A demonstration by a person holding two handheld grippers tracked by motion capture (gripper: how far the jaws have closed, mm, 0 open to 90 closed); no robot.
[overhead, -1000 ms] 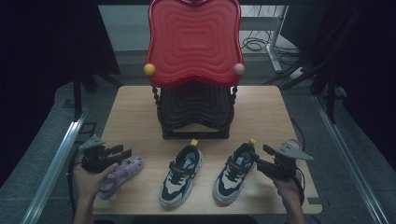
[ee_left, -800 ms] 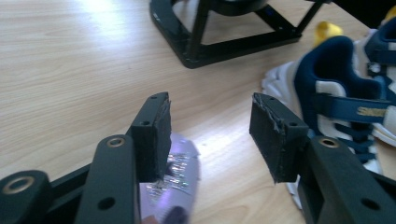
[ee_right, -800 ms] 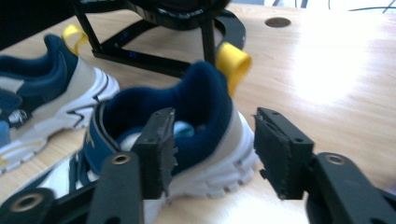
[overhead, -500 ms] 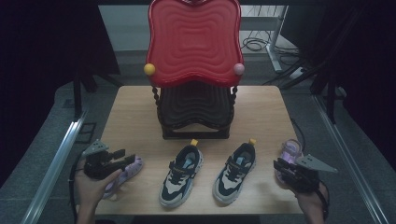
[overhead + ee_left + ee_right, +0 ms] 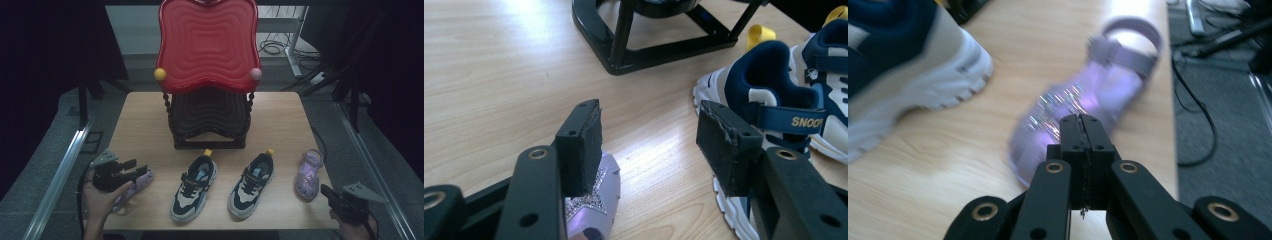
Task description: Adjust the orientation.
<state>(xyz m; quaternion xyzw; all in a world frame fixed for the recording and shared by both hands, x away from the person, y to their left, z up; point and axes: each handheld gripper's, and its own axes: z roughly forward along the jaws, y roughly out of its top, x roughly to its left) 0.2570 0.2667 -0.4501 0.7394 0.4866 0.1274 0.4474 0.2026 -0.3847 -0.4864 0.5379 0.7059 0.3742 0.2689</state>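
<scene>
While your left gripper (image 5: pixel 131 169) hovers with its jaws spread wide over the small lilac jelly sandal with a glittery star on its toe (image 5: pixel 131 186), note that this sandal lies at the front left corner of the pale wooden table (image 5: pixel 145 125), partly under your hand. In the left gripper view, one pad (image 5: pixel 583 145) sits just above the star-marked toe (image 5: pixel 594 200) and the other stands well off towards the navy and white child's trainer (image 5: pixel 774 110); nothing is gripped yet.

Expect the sandal to be very light, soft and bendy, with a smooth plastic skin that could slip between flat pads. A pinch across the broad toe would likely squash it, so I'd take it by a side wall or the heel strap, where the material is thin enough to close on firmly.

Your right gripper (image 5: pixel 333 196) hangs off the front right corner with its jaws pressed together on nothing. Its matching lilac sandal (image 5: pixel 308 173) rests just ahead, near the right edge, beside the second trainer (image 5: pixel 252 183).
</scene>
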